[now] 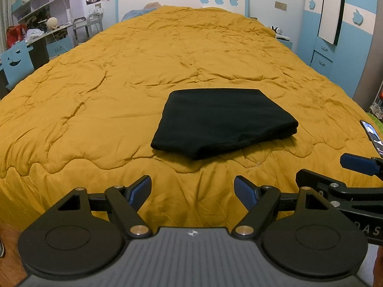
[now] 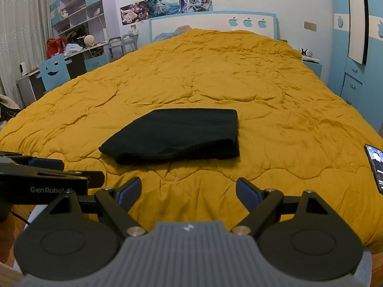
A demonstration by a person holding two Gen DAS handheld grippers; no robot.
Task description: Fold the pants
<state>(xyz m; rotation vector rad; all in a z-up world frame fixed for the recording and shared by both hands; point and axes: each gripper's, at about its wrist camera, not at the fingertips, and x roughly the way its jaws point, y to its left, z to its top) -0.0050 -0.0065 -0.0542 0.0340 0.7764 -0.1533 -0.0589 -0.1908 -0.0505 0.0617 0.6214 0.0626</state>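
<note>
Left wrist view: black pants (image 1: 223,123) folded into a compact stack on the mustard quilt (image 1: 100,91), well ahead of the left gripper (image 1: 192,192), jaws spread and empty, probably backed off because folding looks finished. Right wrist view: right gripper (image 2: 188,192) likewise apart, holding nothing, clear of the pants; phone (image 2: 375,167) at the bed's right edge.

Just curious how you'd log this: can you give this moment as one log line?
pants: folded, on quilt | left hand-held gripper: open, empty | right hand-held gripper: open, empty | phone: quilt's right edge
</note>
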